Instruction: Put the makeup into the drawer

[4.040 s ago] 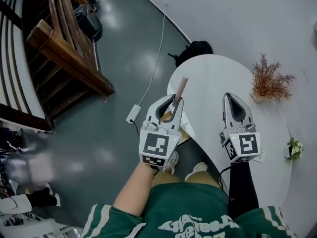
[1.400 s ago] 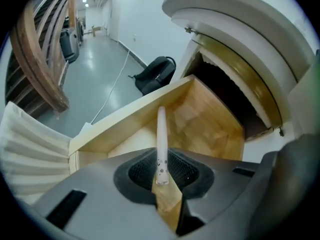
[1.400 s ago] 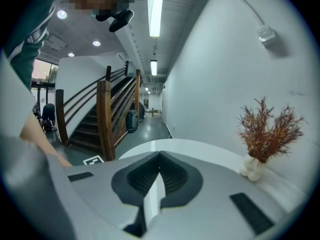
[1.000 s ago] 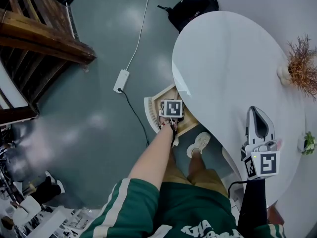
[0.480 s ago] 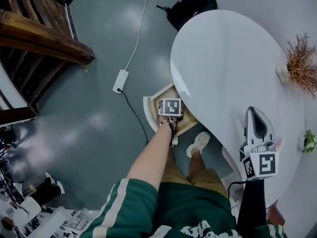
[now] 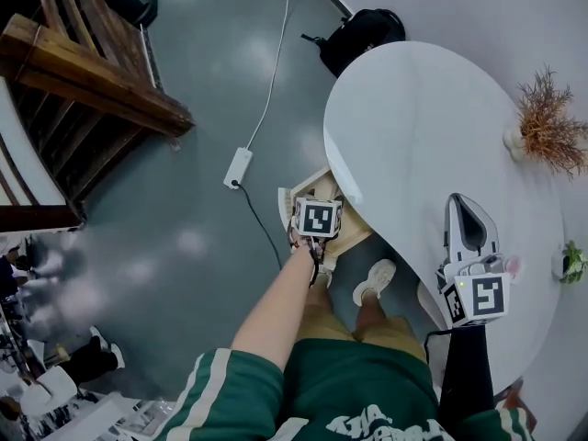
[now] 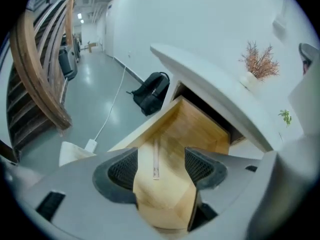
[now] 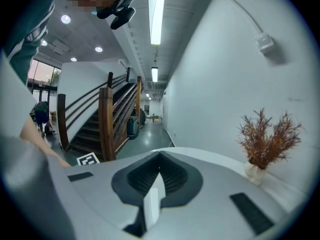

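Note:
The makeup stick [image 7: 155, 160], thin and pale, lies on the floor of the open wooden drawer [image 7: 200, 129] under the white table [image 6: 413, 136]. My left gripper [image 7: 161, 170] hangs above the drawer and points steeply down. Its jaws have just been opening and now stand wide, with nothing pressed between the pads. In the head view its marker cube hides the jaws of the left gripper [image 6: 318, 217] over the drawer [image 6: 356, 235]. My right gripper [image 6: 457, 200] hovers over the table's near right part, shut and empty; in the right gripper view, the right gripper [image 8: 159, 160] points almost level.
A dried plant in a vase [image 6: 547, 131] and a small green plant [image 6: 572, 263] stand at the table's right edge. A black backpack [image 6: 363, 33] lies on the floor beyond the table, and a power strip [image 6: 238, 167] with its cable lies left of the drawer. A wooden staircase [image 6: 83, 81] rises at the far left.
Four seconds ago my left gripper held the makeup stick above the table; the stick now lies loose in the drawer. Over the last second the left gripper has risen from the drawer.

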### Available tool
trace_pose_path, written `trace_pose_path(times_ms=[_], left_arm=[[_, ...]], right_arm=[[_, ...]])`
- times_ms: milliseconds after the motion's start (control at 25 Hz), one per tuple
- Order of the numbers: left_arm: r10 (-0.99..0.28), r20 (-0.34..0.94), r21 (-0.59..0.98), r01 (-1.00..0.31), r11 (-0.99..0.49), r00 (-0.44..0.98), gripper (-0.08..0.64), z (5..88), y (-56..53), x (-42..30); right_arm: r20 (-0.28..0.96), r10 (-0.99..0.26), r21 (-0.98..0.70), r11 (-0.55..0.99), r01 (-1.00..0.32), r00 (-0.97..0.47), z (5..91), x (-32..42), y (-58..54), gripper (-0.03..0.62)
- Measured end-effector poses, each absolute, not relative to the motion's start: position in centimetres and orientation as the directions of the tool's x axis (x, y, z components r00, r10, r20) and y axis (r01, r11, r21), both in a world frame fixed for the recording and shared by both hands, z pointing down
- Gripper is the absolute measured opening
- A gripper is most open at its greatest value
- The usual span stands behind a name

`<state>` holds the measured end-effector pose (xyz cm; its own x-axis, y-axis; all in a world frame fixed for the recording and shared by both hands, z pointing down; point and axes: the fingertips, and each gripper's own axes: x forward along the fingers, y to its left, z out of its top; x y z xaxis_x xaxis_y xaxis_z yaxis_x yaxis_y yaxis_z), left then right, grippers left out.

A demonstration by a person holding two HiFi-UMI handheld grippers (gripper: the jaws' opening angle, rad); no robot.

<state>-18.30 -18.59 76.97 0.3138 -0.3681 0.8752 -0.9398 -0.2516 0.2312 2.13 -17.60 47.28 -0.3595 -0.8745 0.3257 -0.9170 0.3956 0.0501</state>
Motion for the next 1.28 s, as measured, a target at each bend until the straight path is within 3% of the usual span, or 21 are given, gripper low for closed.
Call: trace_pose_path(times_ms=[280, 600, 960, 1280], left_arm=[[-0.582, 0.786, 0.023, -0.950, -0.310, 0.209, 0.296, 67.6, -18.1, -21.6], [-0.769, 0.594, -0.122, -0.919, -0.376, 0.236, 0.311, 54.4, -19.2, -21.2], [-0.883, 0.343, -0.113, -0.919, -0.377, 0.320, 0.322, 41.6, -19.3, -19.8], [-0.900, 0.115, -0.144, -0.890, -0.433, 0.420, 0.321, 32.2, -19.2, -17.4]], right_arm=[[0.253, -0.885, 0.052, 0.417, -0.908, -0.392, 43.7, 1.0, -17.6, 0.004], [0.168, -0.900, 0.067, 0.417, -0.906, -0.402, 39.6, 0.7, -17.3, 0.003], [0.115, -0.915, 0.099, 0.398, -0.912, -0.387, 36.1, 1.3, -17.0, 0.003], [0.048, -0.935, 0.067, 0.354, -0.933, -0.352, 33.3, 2.2, -17.2, 0.003]])
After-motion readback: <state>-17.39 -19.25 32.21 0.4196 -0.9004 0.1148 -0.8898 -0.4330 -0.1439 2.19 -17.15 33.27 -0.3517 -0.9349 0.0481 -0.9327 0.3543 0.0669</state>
